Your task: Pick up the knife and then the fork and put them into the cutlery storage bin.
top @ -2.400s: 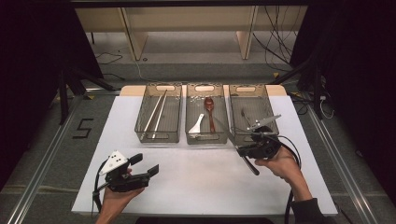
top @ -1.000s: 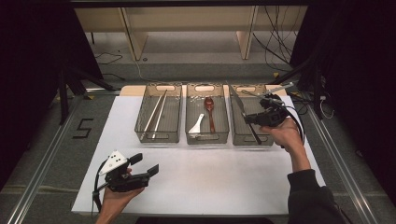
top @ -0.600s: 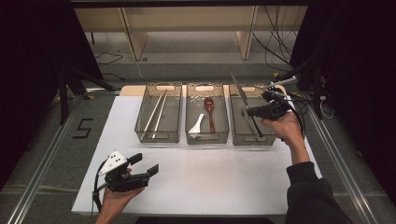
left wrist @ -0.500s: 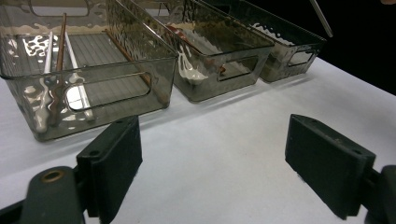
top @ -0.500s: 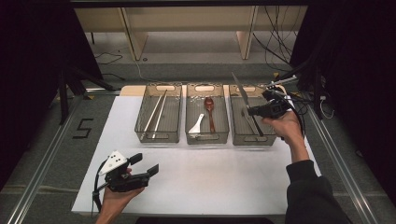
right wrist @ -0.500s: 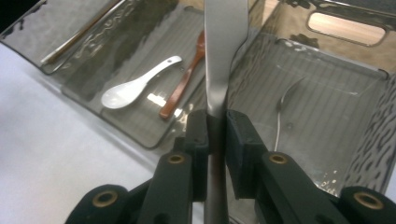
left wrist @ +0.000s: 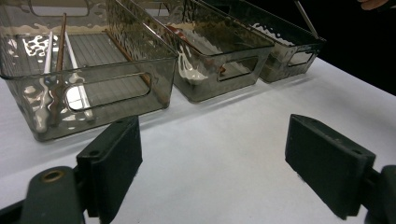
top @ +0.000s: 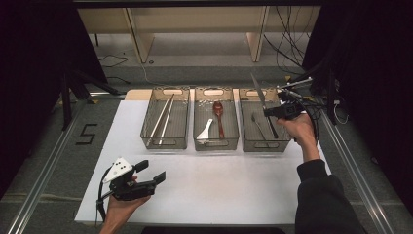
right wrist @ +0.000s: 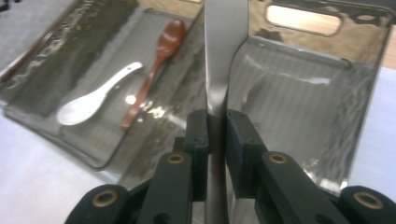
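right gripper [top: 271, 111] is clamped on a table knife [top: 261, 100], jaws pressed tight on the metal just below the blade; the right gripper view shows the pads [right wrist: 198, 135] pinching the knife [right wrist: 223, 60] from both sides, blade running straight up out of them. in the high view the knife is tilted, blade tip up and toward the far edge of the tabletop, handle end slanting down into the right bin [top: 282, 145]. the knife hangs over that bin, near the far right corner of the white mat [top: 219, 180]; can't tell if the handle end touches the bin floor. a fork [top: 257, 124] lies on the floor of the same bin, just beside the knife's lower end. the right hand [top: 297, 129] holds the gripper over the bin's right wall.

left gripper [top: 148, 173] sits low near the near left corner of the mat, jaws spread wide with nothing between them; the left gripper view shows both black pads [left wrist: 112, 161] well apart over bare mat.

three clear bins stand in a row along the far edge of the mat. left bin [top: 146, 139] holds chopsticks [top: 163, 117] lying lengthwise. middle bin [top: 216, 145] holds a white spoon [top: 206, 129] and a brown spoon [top: 218, 114], side by side.
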Demonstrator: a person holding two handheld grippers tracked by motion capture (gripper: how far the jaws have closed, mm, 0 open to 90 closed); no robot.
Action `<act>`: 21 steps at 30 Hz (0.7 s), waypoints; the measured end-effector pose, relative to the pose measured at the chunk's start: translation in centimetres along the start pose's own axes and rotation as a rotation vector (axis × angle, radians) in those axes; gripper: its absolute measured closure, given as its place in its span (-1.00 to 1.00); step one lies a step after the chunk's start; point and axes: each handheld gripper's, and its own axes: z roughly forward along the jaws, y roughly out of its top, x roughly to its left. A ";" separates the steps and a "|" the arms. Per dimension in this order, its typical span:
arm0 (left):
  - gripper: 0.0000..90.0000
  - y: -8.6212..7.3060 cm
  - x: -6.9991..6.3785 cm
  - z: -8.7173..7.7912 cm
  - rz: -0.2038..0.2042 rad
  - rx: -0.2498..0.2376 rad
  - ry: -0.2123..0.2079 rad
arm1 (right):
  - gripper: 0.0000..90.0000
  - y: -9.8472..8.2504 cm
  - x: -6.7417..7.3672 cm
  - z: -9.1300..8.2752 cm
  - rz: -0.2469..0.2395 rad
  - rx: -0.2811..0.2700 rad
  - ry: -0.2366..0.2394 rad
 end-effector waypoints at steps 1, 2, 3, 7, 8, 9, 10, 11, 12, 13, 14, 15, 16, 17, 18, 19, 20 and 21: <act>-0.60 0.0 0.0 0.0 0.000 0.000 0.000 | 0.79 0.0 -0.2 0.1 0.008 0.001 -0.001; -0.60 0.0 0.0 0.0 0.000 0.000 0.000 | 0.78 -0.1 -0.4 0.2 0.011 0.001 -0.002; -0.60 0.0 0.0 0.0 0.000 0.001 0.000 | 0.79 -0.1 -0.5 0.3 0.012 0.005 -0.008; -0.60 0.0 0.0 0.0 0.002 0.001 0.000 | 0.78 -0.2 -0.9 0.6 0.015 0.006 -0.023; -0.60 0.0 0.0 0.0 0.002 0.001 0.000 | 0.79 -0.2 -1.0 0.7 0.013 0.006 -0.025; -0.60 0.0 0.0 0.0 0.003 0.002 0.000 | 0.79 -0.2 -1.0 0.8 0.017 0.010 -0.024; -0.60 0.0 0.0 0.0 0.004 0.002 0.000 | 0.79 -0.3 -1.0 0.9 0.021 0.014 -0.025; -0.60 0.0 0.0 0.0 0.003 0.001 0.000 | 0.78 -0.3 -1.0 1.0 0.018 0.017 -0.028; -0.60 0.0 0.0 0.0 0.003 0.001 0.000 | 0.79 -0.4 -1.1 1.2 0.019 0.016 -0.028; -0.60 0.0 0.0 0.0 0.003 0.001 0.000 | 0.78 -0.5 -1.1 1.3 0.026 0.018 -0.027; -0.60 0.0 0.0 0.0 0.002 0.001 0.000 | 0.78 -0.7 -1.2 1.5 0.025 0.020 -0.030; -0.60 0.0 0.0 0.0 0.002 0.001 0.000 | 0.78 -0.8 -1.2 1.6 0.024 0.026 -0.035; -0.60 0.0 0.0 0.0 0.001 0.001 -0.001 | 0.78 -0.9 -1.2 1.8 0.024 0.031 -0.041; -0.60 0.0 0.0 0.0 0.002 0.001 0.000 | 0.78 -1.0 -1.2 1.9 0.024 0.033 -0.044; -0.60 0.0 0.0 0.0 0.002 0.000 -0.001 | 0.78 -1.2 -1.3 2.0 0.027 0.033 -0.042; -0.60 0.0 0.0 0.0 0.002 0.000 -0.001 | 0.78 -1.3 -1.3 2.2 0.027 0.034 -0.043; -0.60 0.0 0.0 0.0 0.002 0.001 0.000 | 0.78 -1.4 -1.3 2.3 0.029 0.036 -0.042; -0.60 0.0 0.0 0.0 0.003 0.001 0.000 | 0.78 -1.4 -1.3 2.4 0.026 0.038 -0.046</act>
